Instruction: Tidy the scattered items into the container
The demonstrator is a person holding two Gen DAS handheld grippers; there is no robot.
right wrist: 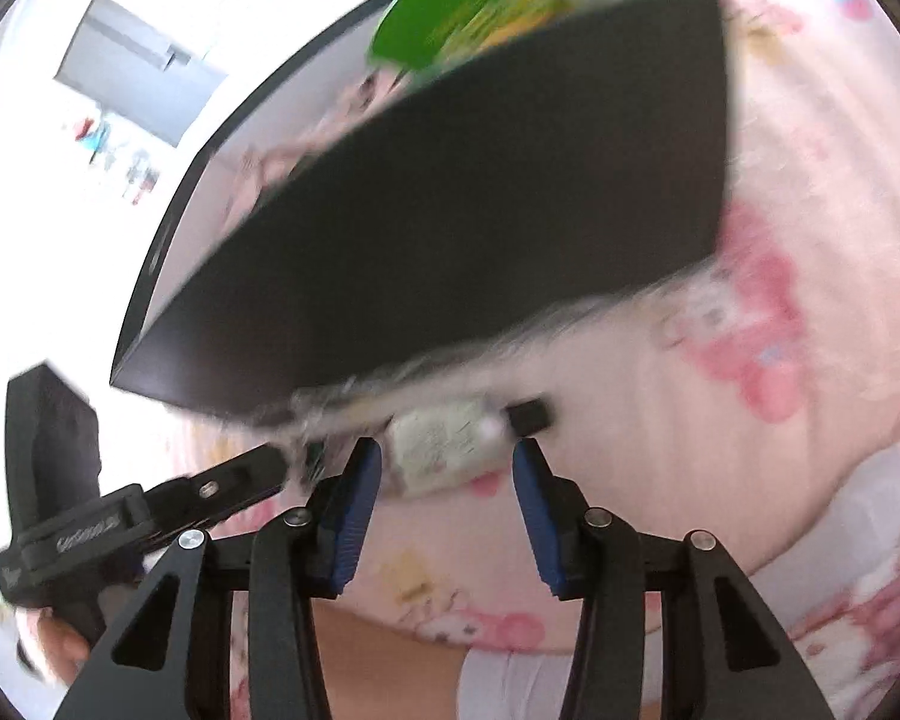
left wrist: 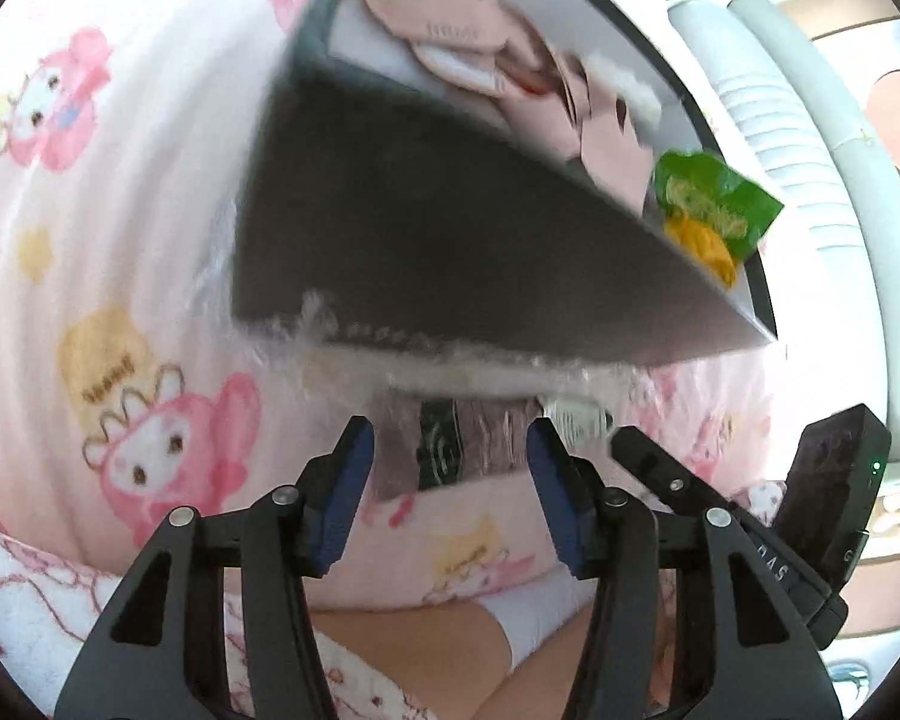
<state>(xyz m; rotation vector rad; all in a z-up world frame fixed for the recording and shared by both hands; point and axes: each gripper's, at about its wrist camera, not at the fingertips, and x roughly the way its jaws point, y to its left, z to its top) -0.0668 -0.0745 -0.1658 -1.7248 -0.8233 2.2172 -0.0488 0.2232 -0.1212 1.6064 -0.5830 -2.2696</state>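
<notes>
A black box stands on the pink cartoon blanket, with a green snack packet and pink items inside. A clear-wrapped packet lies on the blanket at the foot of the box. My left gripper has its blue pads on either side of the packet's brown part. The wrap fills the gap, and I cannot tell whether the pads press on it. My right gripper is open around the packet's white label end, with a gap on the right side. The box rises just beyond.
A white ribbed unit stands to the right of the box. The right gripper's body sits close beside my left one. A person's bare arm and white sleeve lie below the fingers.
</notes>
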